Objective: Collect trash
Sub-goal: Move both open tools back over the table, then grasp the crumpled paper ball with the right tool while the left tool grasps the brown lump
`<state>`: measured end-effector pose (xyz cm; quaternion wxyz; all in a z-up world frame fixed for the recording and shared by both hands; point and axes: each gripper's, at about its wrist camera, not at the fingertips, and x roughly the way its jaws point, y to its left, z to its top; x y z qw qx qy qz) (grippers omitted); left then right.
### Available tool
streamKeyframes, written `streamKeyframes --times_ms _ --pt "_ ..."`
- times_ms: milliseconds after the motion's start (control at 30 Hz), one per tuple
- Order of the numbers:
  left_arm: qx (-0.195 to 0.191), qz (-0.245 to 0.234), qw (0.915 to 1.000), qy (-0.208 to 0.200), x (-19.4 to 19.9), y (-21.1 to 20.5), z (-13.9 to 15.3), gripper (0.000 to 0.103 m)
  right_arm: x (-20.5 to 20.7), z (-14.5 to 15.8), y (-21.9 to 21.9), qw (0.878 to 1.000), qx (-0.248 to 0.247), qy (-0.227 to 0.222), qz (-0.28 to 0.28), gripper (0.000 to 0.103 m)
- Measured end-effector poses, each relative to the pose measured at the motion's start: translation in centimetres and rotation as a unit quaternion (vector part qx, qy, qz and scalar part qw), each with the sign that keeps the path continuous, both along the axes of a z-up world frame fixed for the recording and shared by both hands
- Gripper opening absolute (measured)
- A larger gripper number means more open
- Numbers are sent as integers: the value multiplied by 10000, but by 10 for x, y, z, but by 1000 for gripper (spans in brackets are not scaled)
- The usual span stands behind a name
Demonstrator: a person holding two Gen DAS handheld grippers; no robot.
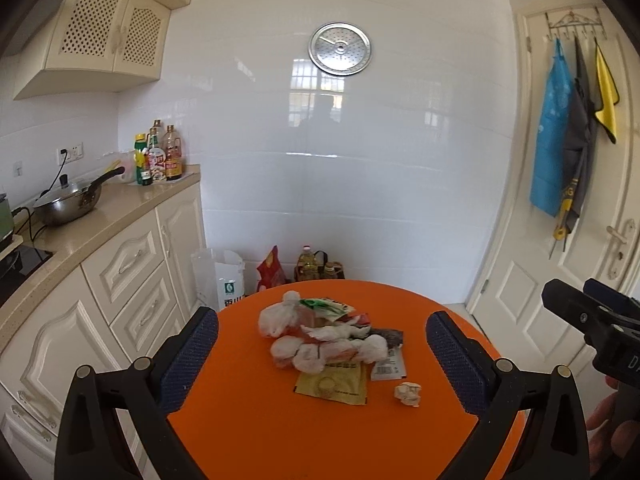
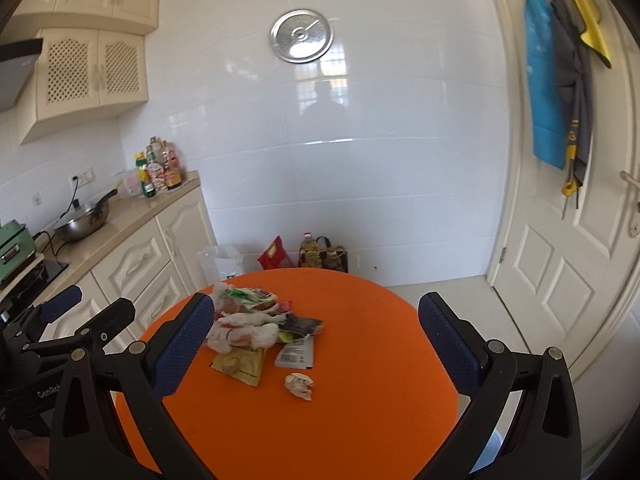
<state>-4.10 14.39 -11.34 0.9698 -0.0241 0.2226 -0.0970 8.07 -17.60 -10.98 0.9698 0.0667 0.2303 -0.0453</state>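
Hovering over the round orange bench (image 1: pixel 248 420), the left hand-held gripper (image 1: pixel 322 354) and the right hand-held gripper (image 2: pixel 316 344) both stand wide apart, holding nothing. The trash pile (image 1: pixel 320 340) of wrappers and tissue lies near the bench's middle, a crumpled paper ball (image 1: pixel 408 394) just beside it.

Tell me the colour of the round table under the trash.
Orange table; shows best in the left wrist view.

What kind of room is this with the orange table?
It looks like a home kitchen: a wok sits on the counter, sauce bottles stand in the corner, and cupboards hang on the tiled wall.
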Motion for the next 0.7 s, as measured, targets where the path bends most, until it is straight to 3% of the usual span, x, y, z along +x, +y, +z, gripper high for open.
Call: streamKeyframes --times_ms 433,700 --pt "72 340 9984 437 31 -24 6 102 36 -22 17 9986 -273 342 305 103" --pt "250 210 9941 1035 93 -39 -19 102 75 -112 11 9868 -235 1543 428 100"
